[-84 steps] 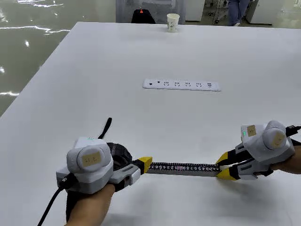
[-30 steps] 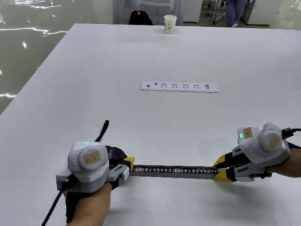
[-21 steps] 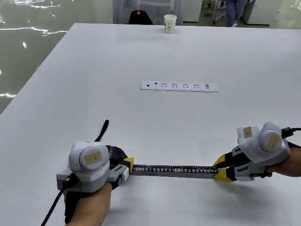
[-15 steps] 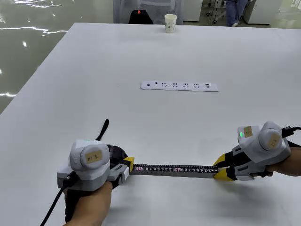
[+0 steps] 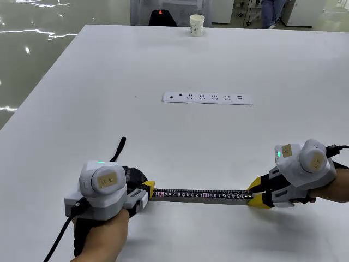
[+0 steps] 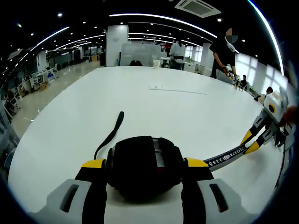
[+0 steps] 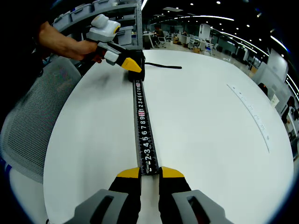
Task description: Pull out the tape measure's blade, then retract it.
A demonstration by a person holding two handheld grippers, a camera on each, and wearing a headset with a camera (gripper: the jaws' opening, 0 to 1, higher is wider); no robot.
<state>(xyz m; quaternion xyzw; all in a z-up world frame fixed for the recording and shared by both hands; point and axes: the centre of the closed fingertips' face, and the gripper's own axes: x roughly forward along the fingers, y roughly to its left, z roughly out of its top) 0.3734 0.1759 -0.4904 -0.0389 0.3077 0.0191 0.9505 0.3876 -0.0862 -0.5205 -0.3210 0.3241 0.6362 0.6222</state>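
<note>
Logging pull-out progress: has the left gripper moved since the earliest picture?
Yes. The left gripper moved left: its tips were below the power strip's left end and are now clearly left of it.

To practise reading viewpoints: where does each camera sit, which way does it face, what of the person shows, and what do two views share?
Head view: on the head, facing down at the table; hand-held left claw, right claw.
Left gripper view: on the left claw, facing the case in its jaws.
Right gripper view: on the right claw, facing along the blade; a hand.
All share the blade.
</note>
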